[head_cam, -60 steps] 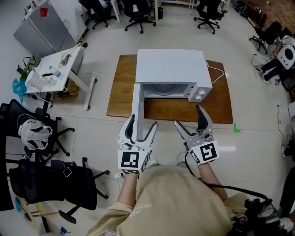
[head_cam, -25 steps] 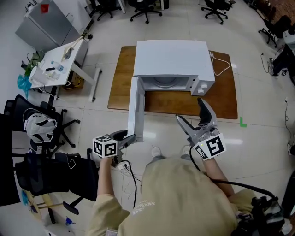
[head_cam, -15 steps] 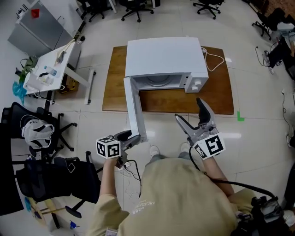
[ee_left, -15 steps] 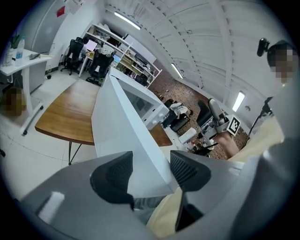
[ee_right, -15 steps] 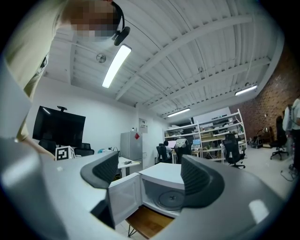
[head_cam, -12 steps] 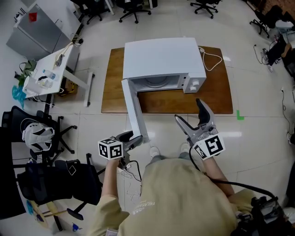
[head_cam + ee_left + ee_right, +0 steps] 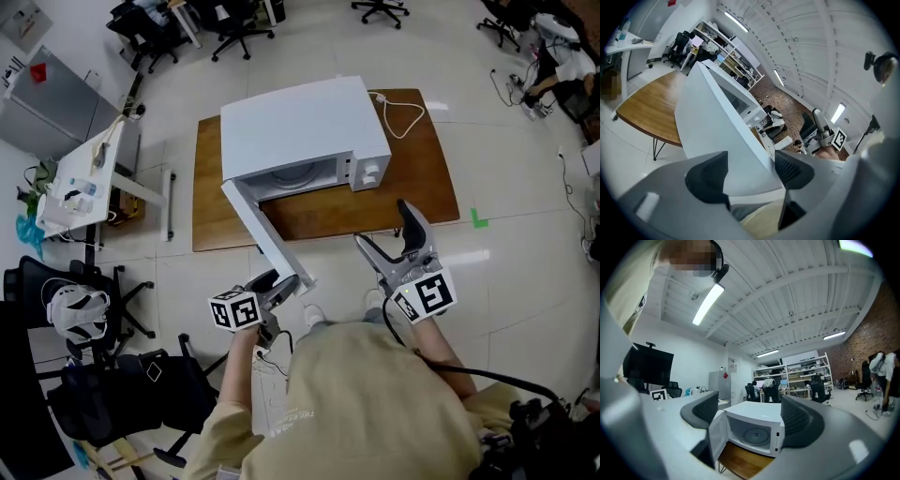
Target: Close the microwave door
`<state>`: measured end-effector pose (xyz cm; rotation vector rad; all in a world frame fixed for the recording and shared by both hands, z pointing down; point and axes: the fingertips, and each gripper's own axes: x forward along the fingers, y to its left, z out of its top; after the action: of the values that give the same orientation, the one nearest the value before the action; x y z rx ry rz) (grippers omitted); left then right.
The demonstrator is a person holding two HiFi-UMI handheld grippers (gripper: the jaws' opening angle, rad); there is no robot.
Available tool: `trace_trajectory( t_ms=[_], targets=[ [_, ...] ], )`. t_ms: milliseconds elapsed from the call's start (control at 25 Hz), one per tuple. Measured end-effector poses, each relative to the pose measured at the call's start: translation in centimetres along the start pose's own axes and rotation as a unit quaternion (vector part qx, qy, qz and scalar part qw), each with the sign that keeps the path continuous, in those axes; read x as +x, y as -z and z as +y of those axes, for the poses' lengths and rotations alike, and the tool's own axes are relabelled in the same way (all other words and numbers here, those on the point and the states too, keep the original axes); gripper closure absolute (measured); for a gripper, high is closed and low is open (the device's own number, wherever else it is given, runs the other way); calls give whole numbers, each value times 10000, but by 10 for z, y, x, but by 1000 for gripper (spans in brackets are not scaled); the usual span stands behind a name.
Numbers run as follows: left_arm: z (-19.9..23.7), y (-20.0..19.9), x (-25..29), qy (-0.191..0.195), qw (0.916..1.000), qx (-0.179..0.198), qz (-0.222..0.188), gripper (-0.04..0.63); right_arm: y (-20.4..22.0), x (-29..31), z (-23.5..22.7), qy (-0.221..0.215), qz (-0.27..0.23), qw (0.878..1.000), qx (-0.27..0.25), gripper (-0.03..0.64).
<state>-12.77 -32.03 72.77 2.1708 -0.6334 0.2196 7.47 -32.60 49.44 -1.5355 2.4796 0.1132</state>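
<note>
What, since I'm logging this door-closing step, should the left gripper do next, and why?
Probably sweep the door toward the microwave with the left gripper. The door stands swung wide open, its free edge lies between that gripper's opening jaws, and nothing visible blocks its swing.

Open microwave door (image 7: 267,239) is jutting out past the wooden table (image 7: 412,187) front edge, its free edge sitting between the left gripper (image 7: 281,283) opening jaws, seemingly without pad contact. Bare tabletop between door and microwave (image 7: 295,127) is leaving the swing arc unobstructed. Right gripper (image 7: 389,239) is hovering in open air right of the door, jaws apart and empty. Office chairs (image 7: 103,384) are crowding the floor at left.
</note>
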Motion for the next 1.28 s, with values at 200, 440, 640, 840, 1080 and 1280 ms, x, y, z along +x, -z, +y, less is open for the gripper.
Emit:
trace_trajectory(
  t_ms=[200, 440, 640, 840, 1080, 1280],
  targets=[
    [-16, -7, 23, 282, 9995, 102, 55, 343, -6, -8, -10, 168, 12, 9998, -90, 210],
    [-29, -21, 60, 328, 9985, 391, 193, 361, -15, -19, -27, 400, -62, 9991, -113, 210],
    [-32, -31, 95, 329, 9972, 600, 291, 419, -14, -28, -41, 597, -39, 9981, -169, 210],
    [-40, -44, 118, 418, 9953, 769, 414, 425, -20, -35, -48, 739, -34, 9971, -193, 210],
    [-36, -67, 142, 393, 9956, 800, 289, 425, -14, -40, -66, 939, -23, 9954, -192, 210],
    [-38, -84, 151, 367, 9963, 762, 151, 431, -21, -42, -70, 996, -29, 9948, -196, 210]
  ],
)
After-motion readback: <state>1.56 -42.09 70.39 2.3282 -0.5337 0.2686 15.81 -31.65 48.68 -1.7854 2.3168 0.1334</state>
